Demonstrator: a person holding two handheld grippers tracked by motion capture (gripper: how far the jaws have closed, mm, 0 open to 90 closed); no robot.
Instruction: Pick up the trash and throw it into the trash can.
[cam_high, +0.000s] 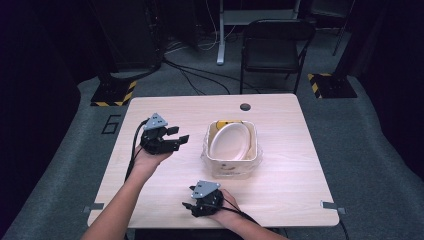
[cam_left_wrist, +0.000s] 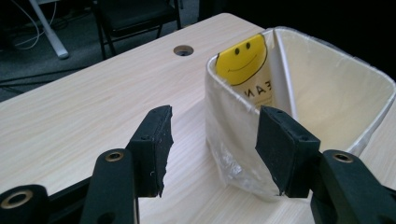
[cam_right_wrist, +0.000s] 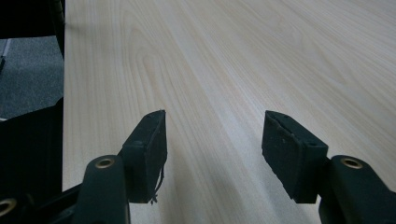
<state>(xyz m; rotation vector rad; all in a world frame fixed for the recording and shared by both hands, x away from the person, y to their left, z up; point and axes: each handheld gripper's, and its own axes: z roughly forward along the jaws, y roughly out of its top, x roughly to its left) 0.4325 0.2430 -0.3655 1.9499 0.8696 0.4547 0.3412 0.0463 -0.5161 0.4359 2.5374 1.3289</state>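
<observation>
A white square tub (cam_high: 231, 168) lined with clear plastic stands at the middle of the light wood table (cam_high: 290, 165). A white oval plate (cam_high: 230, 141) leans inside it, with a yellow smiley card (cam_high: 228, 121) behind. My left gripper (cam_high: 180, 135) hovers just left of the tub, open and holding nothing. In the left gripper view the left gripper (cam_left_wrist: 212, 128) faces the tub's near corner (cam_left_wrist: 238, 140), and the smiley card (cam_left_wrist: 243, 56) shows inside. My right gripper (cam_high: 189, 206) rests near the table's front edge, pointing left. In the right gripper view the right gripper (cam_right_wrist: 212, 128) stands open over bare wood.
A round cable hole (cam_high: 245, 106) sits at the table's far edge, also in the left gripper view (cam_left_wrist: 183, 50). A black chair (cam_high: 275, 45) stands beyond the table. Bare tabletop lies to the left and right of the tub.
</observation>
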